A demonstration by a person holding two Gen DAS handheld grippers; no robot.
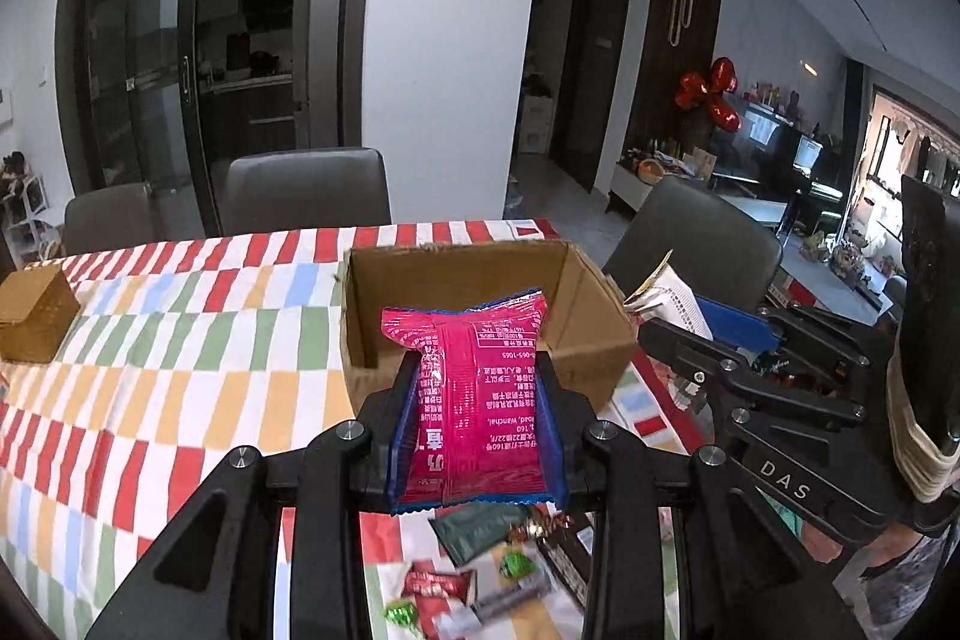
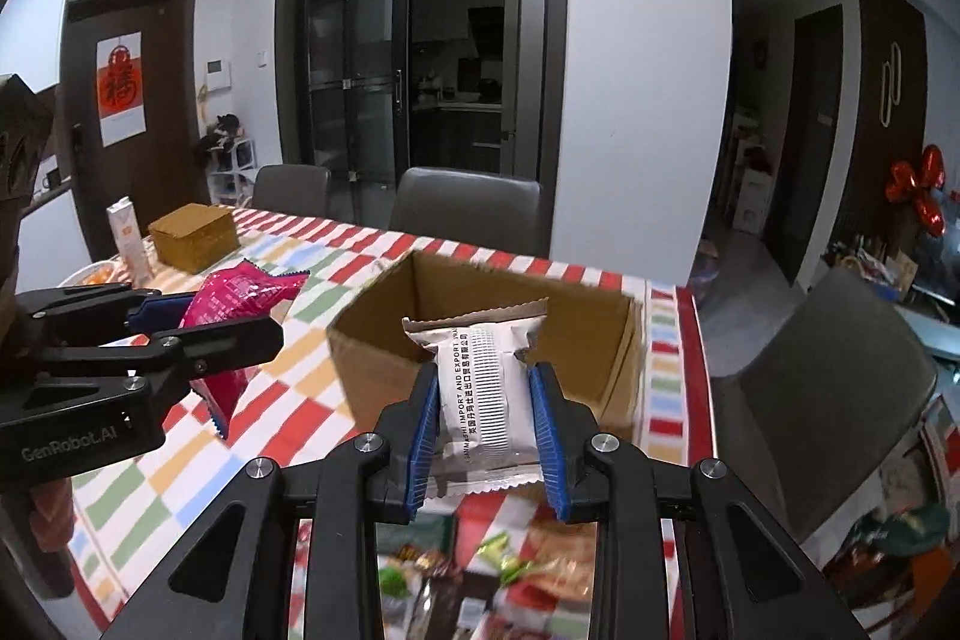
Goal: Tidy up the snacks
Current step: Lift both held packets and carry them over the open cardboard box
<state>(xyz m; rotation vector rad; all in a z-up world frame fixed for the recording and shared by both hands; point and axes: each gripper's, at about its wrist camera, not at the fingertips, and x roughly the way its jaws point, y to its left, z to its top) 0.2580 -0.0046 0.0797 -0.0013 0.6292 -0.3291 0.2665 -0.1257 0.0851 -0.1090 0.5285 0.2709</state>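
Snacks are in transit at this moment: each gripper carries one packet above the surface (image 2: 288,358), which wears a chequered cloth, and both point toward the open cardboard box (image 2: 600,340) near the far right corner. The left gripper (image 1: 477,400) has its jaws drawn close and clamped on a pink packet (image 1: 474,382), which stands upright between the blue pads with its top edge overlapping the box's near wall in the left wrist view. The right gripper (image 2: 485,418) likewise has its jaws narrowed onto a white packet (image 2: 480,388), pinched by its two sides, printed back facing the camera. In the right wrist view the left gripper sits to the left of the box, not yet over it.

More loose snacks (image 1: 468,580) lie in a heap at the near edge, under both tools, so sorting looks to be early or midway. A small brown box (image 2: 192,235) and a carton (image 2: 129,241) stand toward the far left corner, well apart from the action.

Judging from this, the step in hand is delivery. Next, each packet needs carrying forward until it clears the box's near wall, then lowering inside before the jaws part; releasing too soon would likely drop a packet on the rim or outside it.
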